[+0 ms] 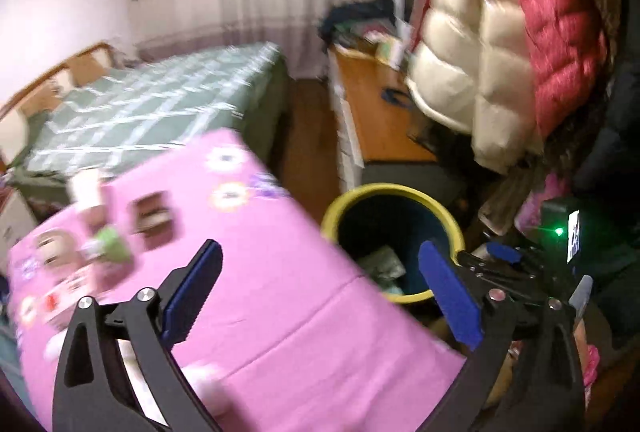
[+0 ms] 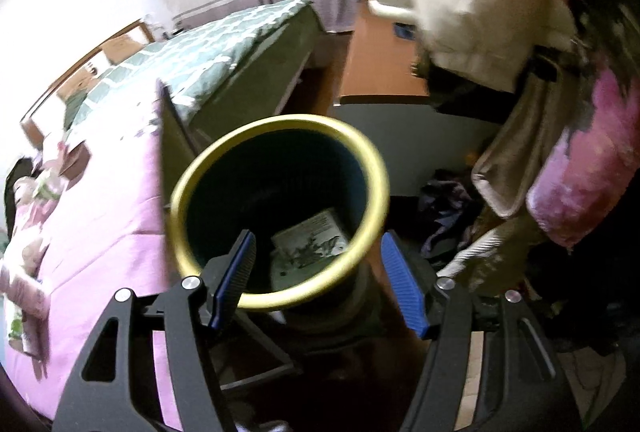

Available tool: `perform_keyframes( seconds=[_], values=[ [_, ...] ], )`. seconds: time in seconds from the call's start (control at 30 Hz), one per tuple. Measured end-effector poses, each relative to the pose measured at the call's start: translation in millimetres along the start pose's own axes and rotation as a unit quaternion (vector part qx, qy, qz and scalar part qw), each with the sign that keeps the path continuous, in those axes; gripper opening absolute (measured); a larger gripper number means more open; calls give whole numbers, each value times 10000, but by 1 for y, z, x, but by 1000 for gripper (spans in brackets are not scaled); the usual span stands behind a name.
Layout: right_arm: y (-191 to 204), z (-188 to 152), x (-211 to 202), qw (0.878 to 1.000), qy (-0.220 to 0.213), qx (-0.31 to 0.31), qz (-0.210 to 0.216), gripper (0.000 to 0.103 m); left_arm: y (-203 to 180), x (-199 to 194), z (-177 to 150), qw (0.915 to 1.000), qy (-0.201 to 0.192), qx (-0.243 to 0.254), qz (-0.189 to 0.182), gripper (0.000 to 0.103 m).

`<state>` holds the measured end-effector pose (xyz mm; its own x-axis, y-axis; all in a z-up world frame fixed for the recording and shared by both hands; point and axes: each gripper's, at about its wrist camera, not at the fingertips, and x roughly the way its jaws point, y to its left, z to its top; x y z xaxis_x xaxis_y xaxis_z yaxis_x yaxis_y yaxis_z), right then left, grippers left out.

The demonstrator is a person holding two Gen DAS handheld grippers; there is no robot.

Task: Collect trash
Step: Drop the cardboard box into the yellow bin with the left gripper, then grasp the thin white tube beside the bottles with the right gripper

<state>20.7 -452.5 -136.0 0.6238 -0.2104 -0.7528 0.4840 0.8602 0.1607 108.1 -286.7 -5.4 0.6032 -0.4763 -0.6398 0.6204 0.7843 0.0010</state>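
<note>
Holding nothing, both the left gripper (image 1: pixel 320 292) and right gripper (image 2: pixel 318 282) gape; one yellow-rimmed bin (image 2: pixel 362 155) at twelve o'clock holds one printed wrapper (image 2: pixel 312 240).

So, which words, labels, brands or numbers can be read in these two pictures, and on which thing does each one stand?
None can be read.
Printed paper in the yellow-rimmed bin: print too blurred.
Pink cloth: pictures only, blurred.
Small lit screen on the right gripper's device: marks unreadable.

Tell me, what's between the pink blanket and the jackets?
The yellow-rimmed bin stands between the pink blanket and the hanging jackets, clearest in the left wrist view.
</note>
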Motion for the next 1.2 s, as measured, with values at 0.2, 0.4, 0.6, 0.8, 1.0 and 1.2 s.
perform_keyframes(
  seconds=[0.2,0.4,0.6,0.8,1.0,1.2],
  values=[
    [64,-8,-6,9970,111,-618,446,63,90,-80,-46,9885,-454,-743,1233,98],
    [138,-32,-20,9835,323,-1347,1163,63,152,-129,-94,9685,-520,-1377,2006,98],
    [201,-63,-39,9614,552,-1996,1814,58,180,-148,-122,9625,-572,-1623,2095,98],
    [242,-83,-57,9428,725,-2236,2364,26,180,-147,-134,9627,-603,-1651,2058,98],
    [278,-106,-61,9283,942,-2589,2497,24,182,-149,-142,9609,-618,-1734,2068,98],
    [290,-119,-50,9264,1112,-2712,2366,24,185,-150,-148,9616,-598,-1749,2027,98]
  ],
)
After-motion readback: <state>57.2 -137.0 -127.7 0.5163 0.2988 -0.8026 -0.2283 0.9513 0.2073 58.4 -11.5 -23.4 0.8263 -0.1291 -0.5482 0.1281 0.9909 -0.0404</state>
